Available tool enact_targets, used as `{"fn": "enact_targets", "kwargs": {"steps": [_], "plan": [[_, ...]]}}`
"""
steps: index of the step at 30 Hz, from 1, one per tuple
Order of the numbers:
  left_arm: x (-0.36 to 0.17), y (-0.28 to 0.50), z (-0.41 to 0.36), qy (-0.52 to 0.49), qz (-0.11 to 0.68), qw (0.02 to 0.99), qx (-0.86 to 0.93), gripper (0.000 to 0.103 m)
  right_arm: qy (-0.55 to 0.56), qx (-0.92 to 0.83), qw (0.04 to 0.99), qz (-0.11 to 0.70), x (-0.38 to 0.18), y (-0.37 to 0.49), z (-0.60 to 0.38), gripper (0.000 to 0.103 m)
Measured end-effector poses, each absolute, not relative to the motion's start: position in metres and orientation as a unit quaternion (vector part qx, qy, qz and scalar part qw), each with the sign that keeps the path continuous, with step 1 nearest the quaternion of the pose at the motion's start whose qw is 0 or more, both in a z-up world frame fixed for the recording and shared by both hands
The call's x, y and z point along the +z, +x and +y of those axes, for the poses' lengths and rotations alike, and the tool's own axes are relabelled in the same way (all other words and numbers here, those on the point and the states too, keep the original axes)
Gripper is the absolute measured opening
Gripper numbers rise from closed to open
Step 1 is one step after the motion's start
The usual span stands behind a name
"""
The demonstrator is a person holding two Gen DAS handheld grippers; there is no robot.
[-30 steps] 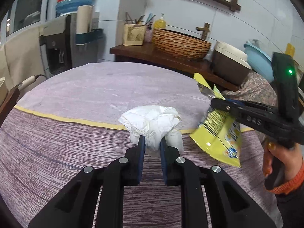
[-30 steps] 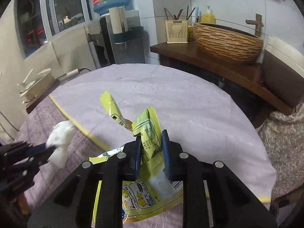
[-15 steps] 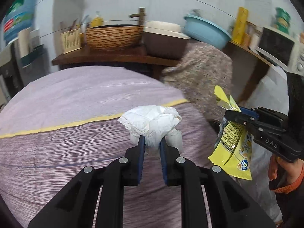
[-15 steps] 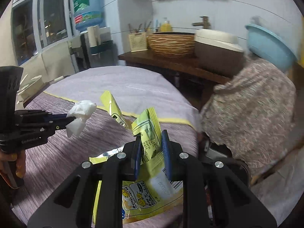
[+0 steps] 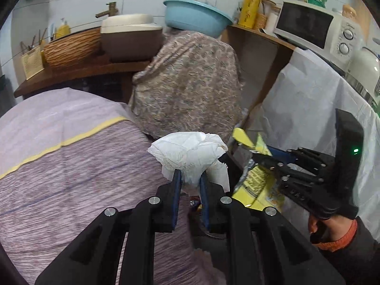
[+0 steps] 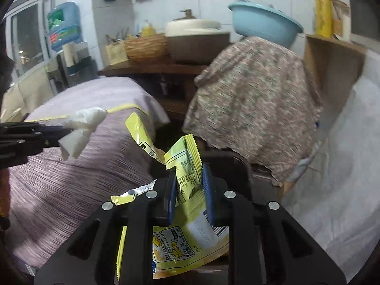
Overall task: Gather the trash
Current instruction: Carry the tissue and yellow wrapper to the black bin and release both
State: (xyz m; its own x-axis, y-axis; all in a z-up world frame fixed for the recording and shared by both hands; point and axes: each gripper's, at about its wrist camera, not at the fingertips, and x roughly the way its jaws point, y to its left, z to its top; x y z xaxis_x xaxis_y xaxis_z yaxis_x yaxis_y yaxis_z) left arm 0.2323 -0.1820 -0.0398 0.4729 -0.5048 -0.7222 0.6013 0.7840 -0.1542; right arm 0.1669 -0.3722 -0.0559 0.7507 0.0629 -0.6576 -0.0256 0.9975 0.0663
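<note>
My left gripper (image 5: 190,181) is shut on a crumpled white tissue (image 5: 190,154) and holds it in the air past the right edge of the round table (image 5: 71,166). My right gripper (image 6: 188,185) is shut on a yellow snack wrapper (image 6: 185,166), which hangs below the fingers. In the left wrist view the right gripper (image 5: 268,160) with the wrapper (image 5: 258,185) is just right of the tissue. In the right wrist view the left gripper (image 6: 64,131) with the tissue (image 6: 83,123) is at the left. A dark bin rim (image 6: 239,163) shows under both, mostly hidden.
A floral cloth (image 5: 190,83) drapes a stand beyond the table. A wooden counter (image 5: 83,68) holds a wicker basket (image 5: 73,49) and a pot. A blue basin (image 5: 197,16), a microwave (image 5: 315,26) and white sheeting (image 5: 308,118) are at the right.
Both grippers have swung right, off the tabletop and past its edge, carrying the tissue and the wrapper. The view now faces the floral cloth and the dark bin rim.
</note>
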Motion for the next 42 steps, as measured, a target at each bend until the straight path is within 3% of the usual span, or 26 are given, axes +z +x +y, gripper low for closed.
{"fn": "enact_targets", "kwargs": {"steps": [5, 9, 16, 18, 19, 34, 39, 41, 42], "plan": [[-0.055, 0.226, -0.212, 0.064, 0.416, 0.845, -0.331, 0.016, 0.046, 0.000, 0.922, 0.384, -0.101, 0.182, -0.399, 0.022], [-0.066, 0.225, -0.228, 0.071, 0.427, 0.838, -0.332, 0.016, 0.078, -0.020, 0.910, 0.407, -0.141, 0.196, -0.414, 0.045], [-0.086, 0.224, -0.245, 0.084, 0.446, 0.826, -0.333, 0.016, 0.104, -0.027, 0.894, 0.435, -0.182, 0.198, -0.423, 0.051], [-0.092, 0.224, -0.249, 0.087, 0.452, 0.823, -0.335, 0.016, 0.105, -0.031, 0.890, 0.442, -0.189, 0.195, -0.426, 0.065], [-0.095, 0.224, -0.252, 0.088, 0.455, 0.820, -0.336, 0.016, 0.105, -0.033, 0.890, 0.443, -0.190, 0.194, -0.426, 0.067], [-0.126, 0.241, -0.298, 0.109, 0.494, 0.791, -0.344, 0.017, 0.108, -0.083, 0.906, 0.400, -0.160, 0.115, -0.446, 0.075], [-0.137, 0.248, -0.309, 0.112, 0.506, 0.784, -0.340, 0.029, 0.108, -0.108, 0.913, 0.378, -0.142, 0.084, -0.454, 0.077], [-0.138, 0.250, -0.311, 0.108, 0.509, 0.784, -0.338, 0.048, 0.114, -0.112, 0.915, 0.371, -0.138, 0.075, -0.456, 0.077], [-0.138, 0.250, -0.311, 0.109, 0.506, 0.787, -0.335, 0.053, 0.118, -0.114, 0.916, 0.367, -0.136, 0.070, -0.457, 0.078]]}}
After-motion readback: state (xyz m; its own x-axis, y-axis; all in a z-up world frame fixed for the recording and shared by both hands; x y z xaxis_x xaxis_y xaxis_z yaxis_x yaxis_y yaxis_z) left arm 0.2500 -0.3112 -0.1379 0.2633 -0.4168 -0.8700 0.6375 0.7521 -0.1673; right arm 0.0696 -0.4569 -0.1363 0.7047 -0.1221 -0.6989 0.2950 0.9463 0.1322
